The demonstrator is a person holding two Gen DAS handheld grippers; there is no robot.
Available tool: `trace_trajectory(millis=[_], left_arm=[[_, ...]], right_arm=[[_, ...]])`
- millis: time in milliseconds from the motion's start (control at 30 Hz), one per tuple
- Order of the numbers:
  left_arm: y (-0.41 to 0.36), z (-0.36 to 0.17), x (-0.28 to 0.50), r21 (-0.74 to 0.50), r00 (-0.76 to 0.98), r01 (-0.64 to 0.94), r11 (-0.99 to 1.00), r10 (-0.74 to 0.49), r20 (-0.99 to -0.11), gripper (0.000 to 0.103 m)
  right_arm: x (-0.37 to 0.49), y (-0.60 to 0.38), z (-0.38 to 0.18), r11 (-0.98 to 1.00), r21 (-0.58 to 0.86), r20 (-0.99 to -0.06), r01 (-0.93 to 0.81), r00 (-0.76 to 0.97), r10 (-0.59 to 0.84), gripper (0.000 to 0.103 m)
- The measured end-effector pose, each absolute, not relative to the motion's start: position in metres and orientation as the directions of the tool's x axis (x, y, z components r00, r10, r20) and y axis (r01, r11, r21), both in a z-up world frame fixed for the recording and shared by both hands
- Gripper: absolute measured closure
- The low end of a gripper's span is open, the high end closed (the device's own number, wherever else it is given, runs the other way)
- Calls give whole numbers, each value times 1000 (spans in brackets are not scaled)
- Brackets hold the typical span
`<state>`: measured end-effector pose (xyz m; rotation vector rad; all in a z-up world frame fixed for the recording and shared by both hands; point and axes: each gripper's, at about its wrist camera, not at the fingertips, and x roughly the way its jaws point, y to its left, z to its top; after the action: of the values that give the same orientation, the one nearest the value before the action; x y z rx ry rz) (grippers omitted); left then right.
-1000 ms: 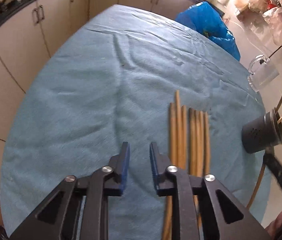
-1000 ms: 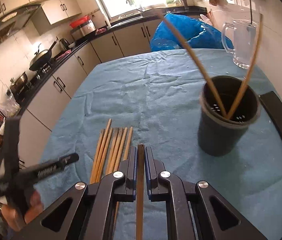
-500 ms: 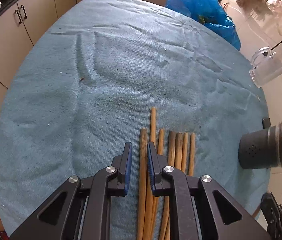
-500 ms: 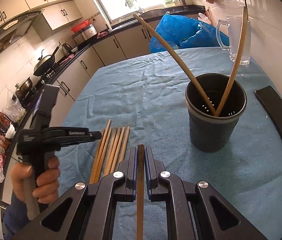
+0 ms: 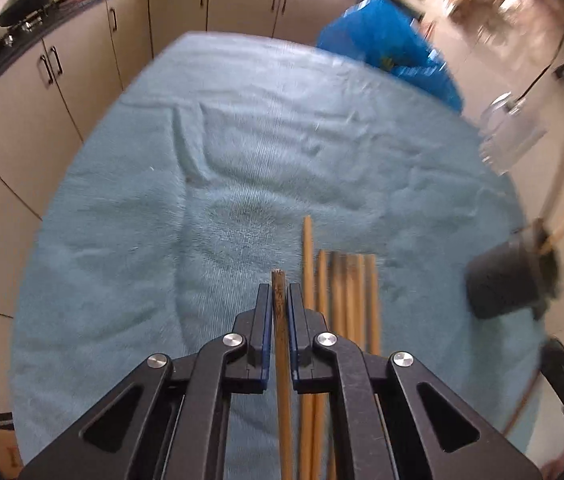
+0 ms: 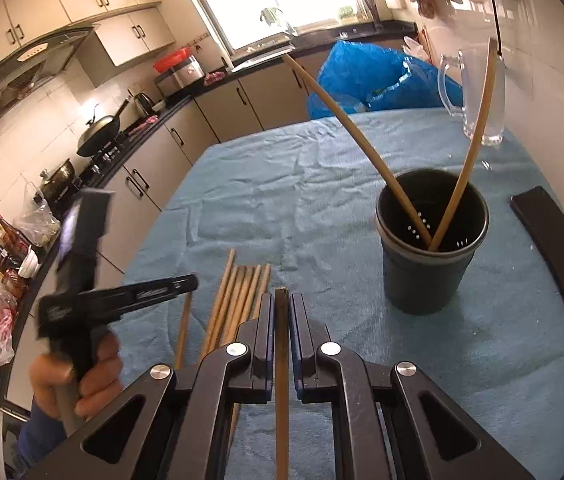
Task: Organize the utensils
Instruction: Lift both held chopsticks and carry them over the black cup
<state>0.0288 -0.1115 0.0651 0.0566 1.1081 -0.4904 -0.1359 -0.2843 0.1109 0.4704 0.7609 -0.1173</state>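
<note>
Left tool (image 5: 278, 292) clamped on one chopstick (image 5: 282, 360), jaws narrow, pads tight on both sides of it, dark tip just past the fingertips; the stick runs back under the tool body. Right tool (image 6: 281, 304) likewise closed on its own chopstick (image 6: 281, 380), tip poking slightly beyond the pads. In the right view the left tool (image 6: 150, 292) shows up at the left side, held by a hand (image 6: 78, 380) with a dark blue sleeve; a stick hangs below it. Just beside both tools: a loose row (image 5: 345, 300) of chopsticks lying parallel on the blue cloth (image 5: 202, 180) covering the table, near the front edge; one stick reaches further toward the far edge than the others. The row (image 6: 242, 292) sits between the two tools in the right view. Further out toward the right edge: dark holder (image 6: 429, 272) standing upright, two chopsticks (image 6: 465, 160) already in it, leaning apart in a V. Black flat phone-like slab (image 6: 553, 244) lies just right of the holder, near the right edge. Clear jug (image 6: 477, 96) at the far right corner. Blue bag (image 6: 369, 76) beyond the far edge. Left view is motion-blurred on its right side, holder (image 5: 505, 280) there only roughly readable.
</note>
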Motion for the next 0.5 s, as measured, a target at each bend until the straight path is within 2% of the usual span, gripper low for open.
trace_trajectory(millis=[300, 500], left_arm=[[-87, 142, -40, -207, 513, 454, 867, -444, -735, 96], [-76, 172, -70, -209, 556, 475, 855, -475, -682, 96]], right_arm=[[-178, -274, 152, 914, 358, -536, 192, 843, 33, 95], [-198, -270, 171, 928, 331, -481, 169, 877, 12, 95]])
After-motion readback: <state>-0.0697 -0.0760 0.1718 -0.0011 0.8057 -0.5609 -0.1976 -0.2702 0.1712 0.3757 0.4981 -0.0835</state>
